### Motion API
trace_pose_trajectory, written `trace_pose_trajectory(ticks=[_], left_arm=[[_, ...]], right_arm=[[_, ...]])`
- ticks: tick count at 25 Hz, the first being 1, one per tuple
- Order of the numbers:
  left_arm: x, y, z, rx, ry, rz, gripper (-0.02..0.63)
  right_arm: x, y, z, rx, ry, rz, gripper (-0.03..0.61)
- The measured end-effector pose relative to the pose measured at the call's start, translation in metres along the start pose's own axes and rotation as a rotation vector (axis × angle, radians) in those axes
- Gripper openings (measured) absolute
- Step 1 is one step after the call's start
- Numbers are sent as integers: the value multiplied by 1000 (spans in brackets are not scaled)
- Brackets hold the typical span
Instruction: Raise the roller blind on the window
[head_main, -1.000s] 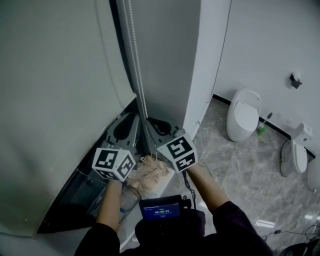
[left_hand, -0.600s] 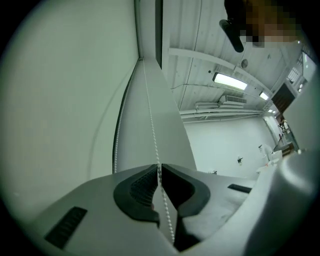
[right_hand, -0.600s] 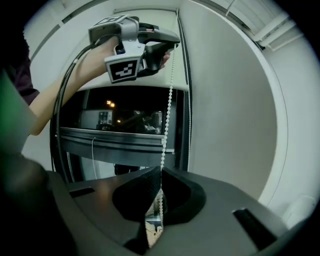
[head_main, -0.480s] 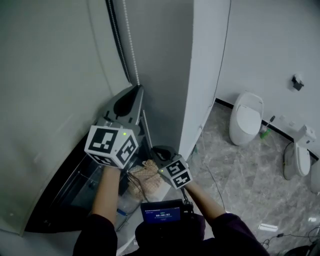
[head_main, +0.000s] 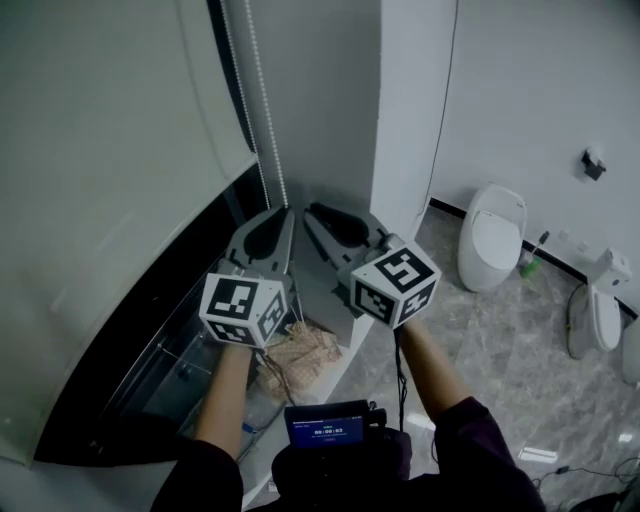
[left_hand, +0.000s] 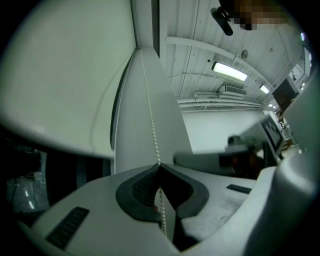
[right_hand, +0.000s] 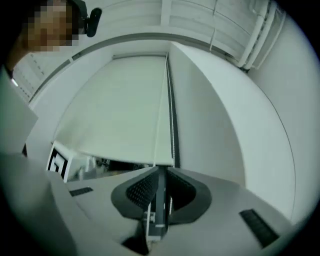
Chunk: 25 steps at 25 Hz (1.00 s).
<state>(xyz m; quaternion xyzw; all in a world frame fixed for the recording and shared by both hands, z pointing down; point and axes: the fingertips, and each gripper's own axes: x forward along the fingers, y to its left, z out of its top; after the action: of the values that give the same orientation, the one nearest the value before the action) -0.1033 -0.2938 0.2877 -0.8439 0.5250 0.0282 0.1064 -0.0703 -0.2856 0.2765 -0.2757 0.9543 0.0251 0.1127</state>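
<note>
My left gripper is clamped on the white beaded pull chain to haul it, while my right gripper, jaws a narrow slit apart, waits nearby, presumably for the next grip; the pale fabric roller blind hangs partly raised over the dark window glass.

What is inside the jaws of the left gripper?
The bead chain passes through the left gripper, clamped at the tips. The pinched beads are covered by the pads.

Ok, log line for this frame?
roller blind: partly up | left gripper: shut on bead chain | right gripper: jaws slightly apart, not gripping
</note>
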Motion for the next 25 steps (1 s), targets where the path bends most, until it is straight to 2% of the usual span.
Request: trace_pose_trajectory(ticks=[3,7,10,11,14,18,21,25], left_arm=[[-3,-19,-54,-29,98,-28,12],[-16,-43,-117,-93,199,-77,12],[-21,-50,-125,-108,212,-93,12],[-21,-49,-125,-107,216,-93,12],[-25,-40,-126,-136,223,-81,14],[-33,-22,-102,-177,162,-52,15],[-30,-8,-51,-147,66,-34,15],[-30,9,13,-92,-45,-26,15]], right_arm=[[18,3,53,-63,-50,29,65],[38,15,81,-128,-70,26,74],[47,12,83,-149,-59,-7,60],[48,12,83,-143,-63,-9,21],[46,11,83,-148,-81,-20,18],[43,0,83,-193,-99,-63,18],[40,-2,72,-205,-62,-63,18],[34,1,29,-197,17,-62,18]])
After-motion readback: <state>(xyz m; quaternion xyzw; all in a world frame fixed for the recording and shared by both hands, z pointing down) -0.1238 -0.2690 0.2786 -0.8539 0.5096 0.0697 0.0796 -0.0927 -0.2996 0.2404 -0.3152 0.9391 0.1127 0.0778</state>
